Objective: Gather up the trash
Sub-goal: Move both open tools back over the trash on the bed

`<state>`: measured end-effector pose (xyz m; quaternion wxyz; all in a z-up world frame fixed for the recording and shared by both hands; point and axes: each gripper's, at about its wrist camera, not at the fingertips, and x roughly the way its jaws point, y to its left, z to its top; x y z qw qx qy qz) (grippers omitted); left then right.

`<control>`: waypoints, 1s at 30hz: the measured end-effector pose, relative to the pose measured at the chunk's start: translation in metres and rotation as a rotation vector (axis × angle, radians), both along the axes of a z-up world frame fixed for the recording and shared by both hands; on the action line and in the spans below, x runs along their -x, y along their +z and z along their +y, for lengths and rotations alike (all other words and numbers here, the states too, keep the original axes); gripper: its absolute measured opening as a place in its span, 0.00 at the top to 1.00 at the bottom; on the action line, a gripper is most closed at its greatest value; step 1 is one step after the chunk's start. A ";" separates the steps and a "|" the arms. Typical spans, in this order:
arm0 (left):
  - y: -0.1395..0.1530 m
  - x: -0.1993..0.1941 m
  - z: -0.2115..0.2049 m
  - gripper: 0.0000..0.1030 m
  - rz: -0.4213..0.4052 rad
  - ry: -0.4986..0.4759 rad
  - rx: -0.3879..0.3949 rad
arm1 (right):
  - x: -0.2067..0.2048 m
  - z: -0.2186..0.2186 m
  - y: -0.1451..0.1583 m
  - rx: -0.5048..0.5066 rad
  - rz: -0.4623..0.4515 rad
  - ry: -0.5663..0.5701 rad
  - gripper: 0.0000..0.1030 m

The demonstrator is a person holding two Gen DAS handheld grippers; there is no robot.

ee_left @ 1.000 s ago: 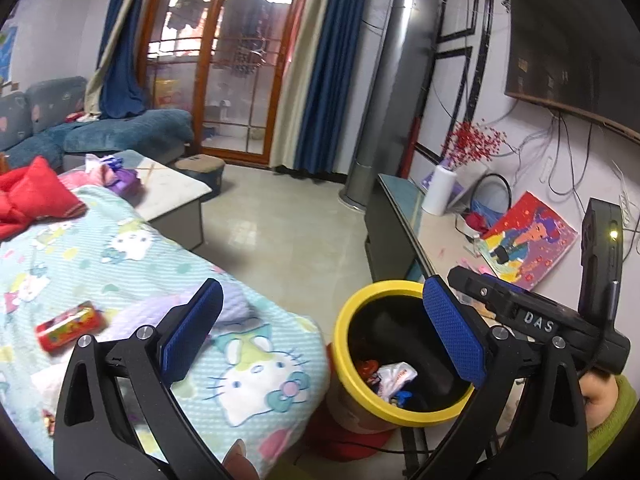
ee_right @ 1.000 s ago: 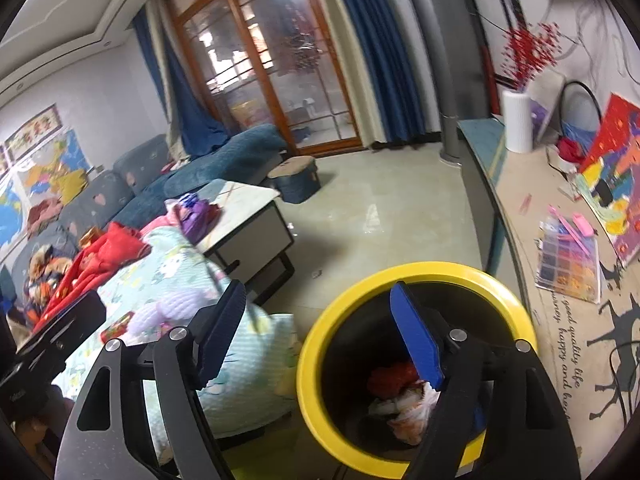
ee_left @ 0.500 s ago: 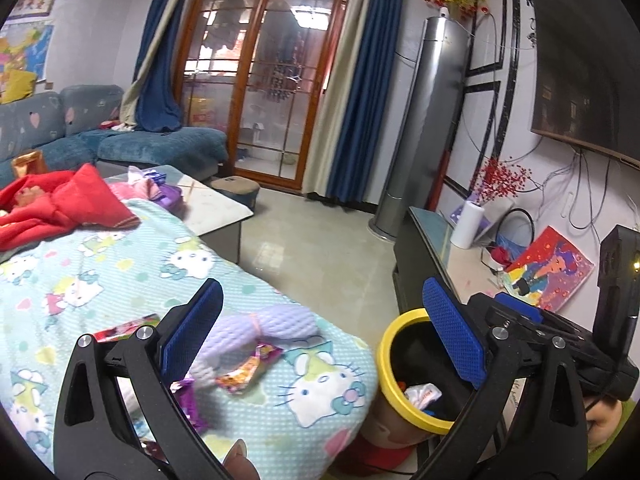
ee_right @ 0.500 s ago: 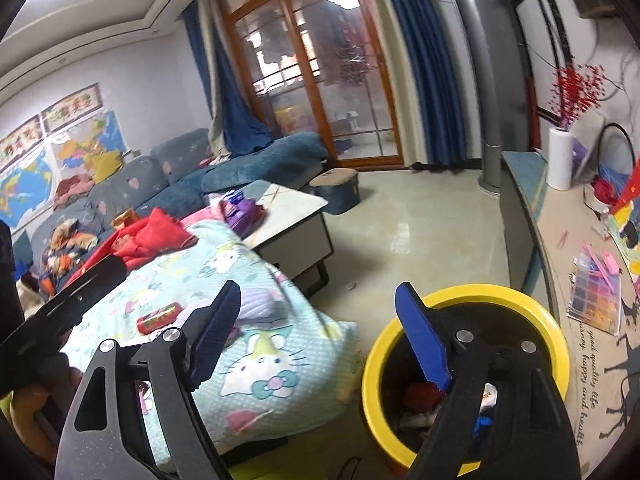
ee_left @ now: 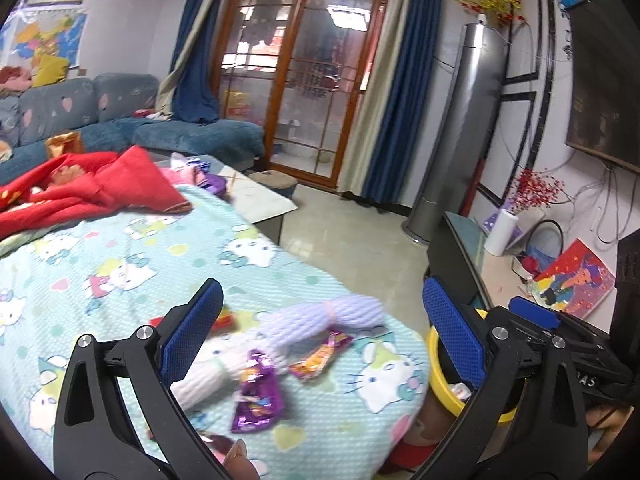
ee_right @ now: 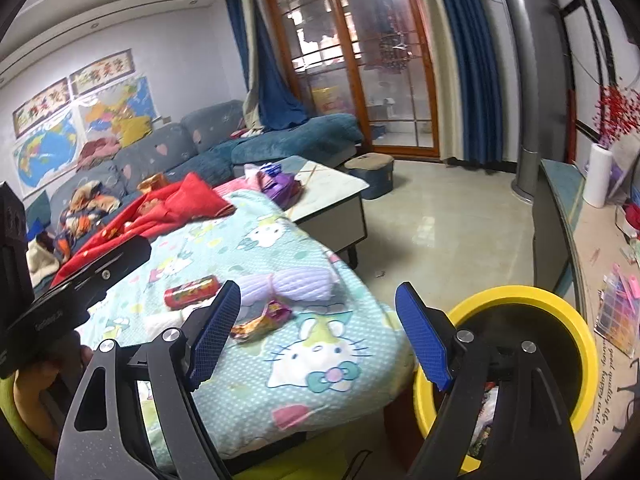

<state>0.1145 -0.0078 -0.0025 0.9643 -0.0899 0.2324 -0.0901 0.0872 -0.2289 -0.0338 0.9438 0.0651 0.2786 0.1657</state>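
Note:
A purple wrapper point(ee_left: 258, 390) and an orange wrapper point(ee_left: 320, 356) lie on the Hello Kitty blanket point(ee_left: 120, 264), just below my open, empty left gripper point(ee_left: 320, 336). A red wrapper point(ee_right: 191, 292) lies further left on the blanket; the other wrappers also show in the right wrist view point(ee_right: 264, 318). The yellow-rimmed bin point(ee_right: 520, 296) stands at the blanket's right edge with trash inside. My right gripper point(ee_right: 318, 340) is open and empty, above the blanket corner beside the bin.
A lilac striped cloth point(ee_left: 320, 316) lies by the wrappers. A red garment point(ee_left: 92, 188) lies at the blanket's far end. A low table point(ee_right: 332, 188), a blue sofa point(ee_left: 120, 128) and a TV bench point(ee_right: 560, 208) ring the open floor.
Both grippers have swung left and away from the bin toward the blanket. The bin has slid to the right of both views, and the wrappers have come into view.

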 end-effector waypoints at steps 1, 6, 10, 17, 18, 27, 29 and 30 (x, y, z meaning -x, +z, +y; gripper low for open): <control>-0.001 0.000 0.004 0.11 0.005 0.010 0.003 | -0.001 0.006 -0.001 0.007 0.004 0.009 0.25; -0.009 -0.004 0.031 0.11 0.038 0.062 0.011 | -0.007 0.028 -0.010 0.030 0.031 0.049 0.25; -0.018 -0.007 0.053 0.11 0.075 0.097 0.013 | -0.014 0.046 -0.018 0.047 0.053 0.073 0.25; -0.033 -0.010 0.089 0.11 0.126 0.132 0.037 | -0.033 0.070 -0.034 0.060 0.109 0.095 0.25; -0.034 -0.010 0.092 0.11 0.130 0.134 0.038 | -0.036 0.073 -0.036 0.060 0.116 0.096 0.25; -0.062 -0.019 0.115 0.23 0.245 0.092 0.086 | -0.059 0.093 -0.059 0.073 0.190 0.088 0.25; -0.070 -0.022 0.116 0.26 0.278 0.065 0.100 | -0.066 0.096 -0.067 0.072 0.217 0.084 0.25; -0.072 -0.023 0.116 0.28 0.285 0.059 0.102 | -0.068 0.096 -0.070 0.072 0.229 0.078 0.25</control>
